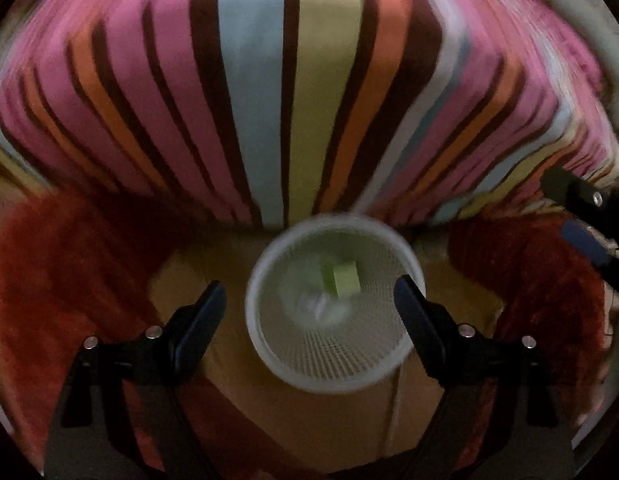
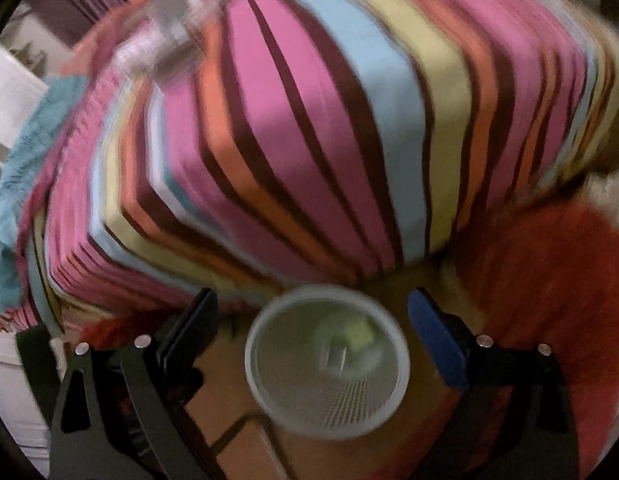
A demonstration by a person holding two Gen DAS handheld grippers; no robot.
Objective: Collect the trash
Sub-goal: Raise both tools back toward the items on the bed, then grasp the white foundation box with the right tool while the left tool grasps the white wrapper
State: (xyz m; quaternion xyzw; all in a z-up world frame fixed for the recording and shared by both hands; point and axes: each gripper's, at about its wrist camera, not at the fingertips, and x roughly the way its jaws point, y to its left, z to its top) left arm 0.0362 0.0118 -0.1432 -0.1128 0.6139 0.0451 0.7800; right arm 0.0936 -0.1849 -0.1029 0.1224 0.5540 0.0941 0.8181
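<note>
Hovering: both hand-held grippers, left (image 1: pixel 309 300) and right (image 2: pixel 311 320), jaws apart, nothing held.
Trash: green scrap (image 1: pixel 341 278) seen inside white mesh wastebasket (image 1: pixel 269 356) on floor.
Next: further trash judged to be sought on striped bed (image 1: pixel 309 100).

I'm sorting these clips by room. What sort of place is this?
Most likely a bedroom. A bed with a striped sheet fills the view, a red shaggy rug lies on the floor beside it, and a white mesh wastebasket stands at the bed's edge.
</note>
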